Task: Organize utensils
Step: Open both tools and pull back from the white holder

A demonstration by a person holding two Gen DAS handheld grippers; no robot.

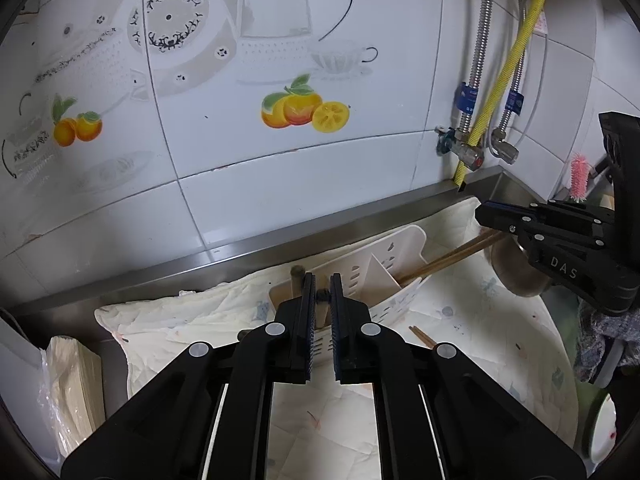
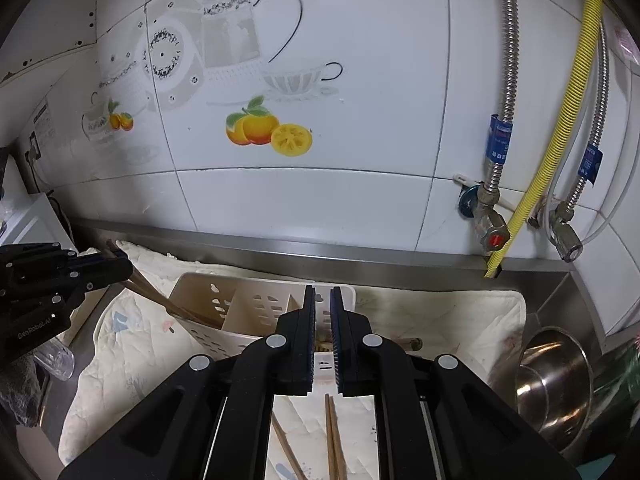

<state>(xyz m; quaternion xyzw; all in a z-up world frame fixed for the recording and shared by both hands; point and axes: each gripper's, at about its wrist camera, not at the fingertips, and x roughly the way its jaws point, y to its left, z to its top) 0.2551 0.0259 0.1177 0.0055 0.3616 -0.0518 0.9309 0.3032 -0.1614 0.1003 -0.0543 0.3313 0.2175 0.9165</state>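
Note:
A white slotted utensil caddy (image 1: 394, 258) (image 2: 224, 300) lies on a pale quilted cloth. My left gripper (image 1: 322, 280) (image 2: 124, 266) is shut on brown chopsticks (image 2: 168, 300); their lower ends slant into the caddy's left compartment in the right wrist view. My right gripper (image 2: 323, 292) (image 1: 482, 214) is shut on another pair of chopsticks (image 1: 448, 258), which slope down into the caddy's other end. Loose chopsticks (image 2: 332, 436) (image 1: 422, 338) lie on the cloth in front of the caddy.
The cloth (image 1: 208, 324) covers a steel counter against a tiled wall. A steel bowl (image 2: 556, 384) stands at the right, below the water valves and yellow hose (image 2: 556, 128). A pink brush (image 1: 578, 178) stands far right. A plastic-wrapped stack (image 1: 72, 380) sits at the left.

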